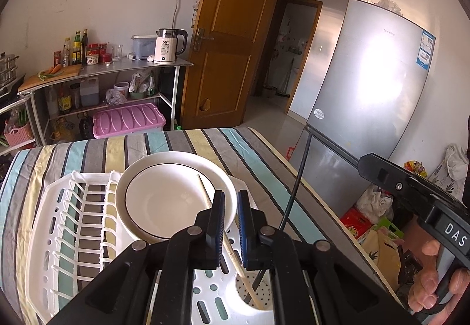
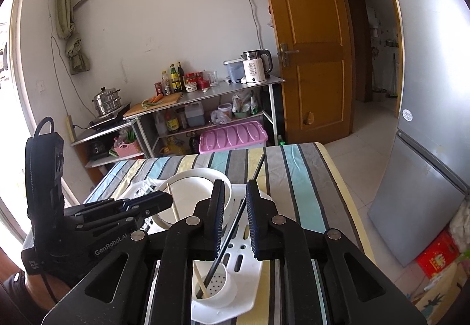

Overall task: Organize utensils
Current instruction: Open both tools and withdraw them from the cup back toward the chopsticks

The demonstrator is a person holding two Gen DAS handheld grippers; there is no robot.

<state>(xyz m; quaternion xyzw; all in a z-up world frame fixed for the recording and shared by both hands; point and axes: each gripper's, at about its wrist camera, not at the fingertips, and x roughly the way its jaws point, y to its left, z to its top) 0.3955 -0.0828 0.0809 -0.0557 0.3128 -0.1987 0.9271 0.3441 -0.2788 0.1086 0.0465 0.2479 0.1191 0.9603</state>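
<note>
**Left tongs.** The left gripper (image 1: pixel 231 198) stands slackened. A gap shows between its pads, and the wooden chopstick (image 1: pixel 236 259) runs through that gap close to the left-hand pad, not pinched from both sides.

**Right tongs.** The right gripper (image 2: pixel 235 189) is likewise released, with daylight on either side of the black chopstick (image 2: pixel 233 223) that passes between its pads.

**Below the tongs.** The lower ends of both sticks sit in the perforated utensil cup (image 2: pixel 217 298), just beneath and behind the fingertips. The cup is set into the near corner of the white drying rack (image 1: pixel 44 207).

**Ahead of the tongs.** The wooden stick's upper end leans forward over the white bowl (image 1: pixel 176 195) stacked in the rack. The black stick's upper end slants forward and right, over the striped cloth (image 1: pixel 264 154).

**Step in hand (judged).** The sticks are being let go into the cup.

**Recommendation.**
- Spread each pair of pads wider before either hand withdraws.
- Lift clear along the line of each stick, not across it, since a sideways pull could lever a stick out or tip the cup.
- Withdraw one hand at a time, as the grippers are crowded together.
</note>
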